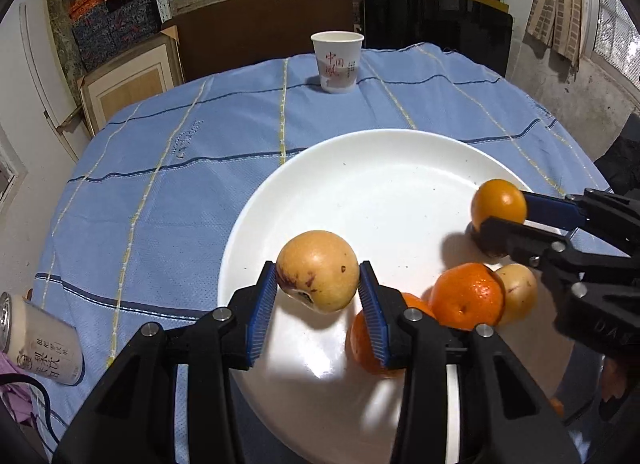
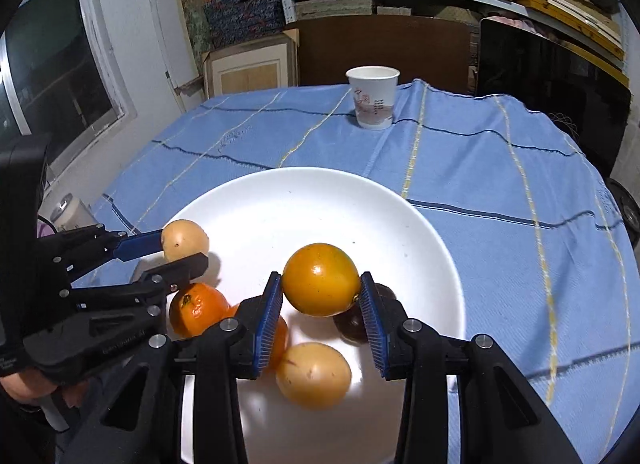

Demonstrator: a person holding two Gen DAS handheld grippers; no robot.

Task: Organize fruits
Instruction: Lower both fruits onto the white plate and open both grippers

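Note:
A white plate (image 1: 360, 183) lies on the blue cloth; it also shows in the right wrist view (image 2: 320, 199). My left gripper (image 1: 319, 296) is shut on a yellow fruit with purple marks (image 1: 318, 270), held above the plate; this gripper (image 2: 182, 254) and fruit (image 2: 185, 240) show from the right wrist. My right gripper (image 2: 321, 300) is shut on an orange-yellow fruit (image 2: 321, 279) above the plate, also seen as gripper (image 1: 500, 217) and fruit (image 1: 499, 201). On the plate lie tangerines (image 1: 466, 296), a yellow fruit (image 2: 313, 375) and a dark fruit (image 2: 352, 324).
A paper cup (image 1: 338, 61) stands at the far side of the table. A can (image 1: 36, 338) lies on its side at the left edge. Boxes, shelves and a dark screen stand behind the table.

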